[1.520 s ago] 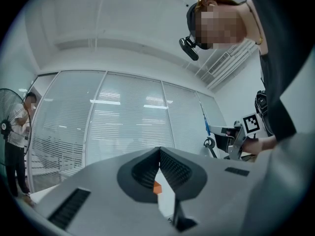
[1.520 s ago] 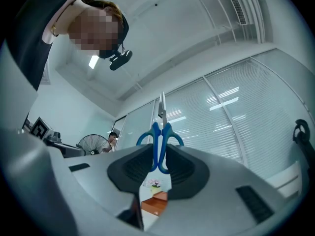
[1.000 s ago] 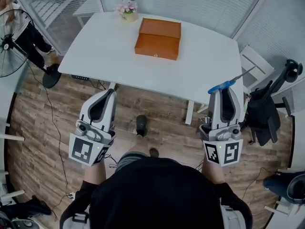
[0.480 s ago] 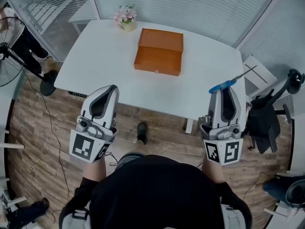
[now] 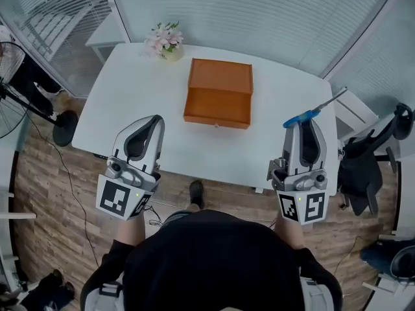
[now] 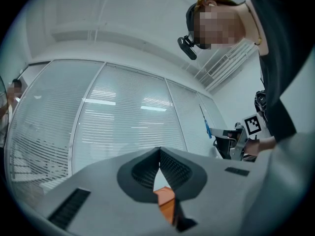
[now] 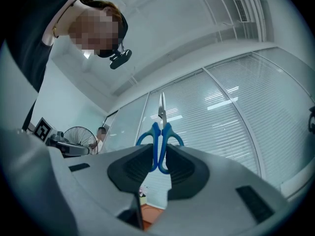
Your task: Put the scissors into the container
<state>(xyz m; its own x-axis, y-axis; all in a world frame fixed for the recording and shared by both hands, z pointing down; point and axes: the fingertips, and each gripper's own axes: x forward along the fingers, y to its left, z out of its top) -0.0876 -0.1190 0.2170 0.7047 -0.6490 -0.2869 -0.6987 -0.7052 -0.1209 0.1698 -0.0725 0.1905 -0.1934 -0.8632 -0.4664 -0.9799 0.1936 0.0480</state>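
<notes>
Right hand-held gripper (image 5: 305, 126) is clenched on the blue-handled scissors (image 5: 303, 116): handles pinched between its jaws, closed blades pointing out past the tips. The scissors are up in the air, right of the orange container (image 5: 219, 93) and well apart from it. The container sits on the white tabletop (image 5: 130, 102). Left hand-held gripper (image 5: 155, 122) is clenched on nothing, jaws touching, left of the container and nearer the person. Flower pot (image 5: 165, 41) stands past the container's far left corner.
</notes>
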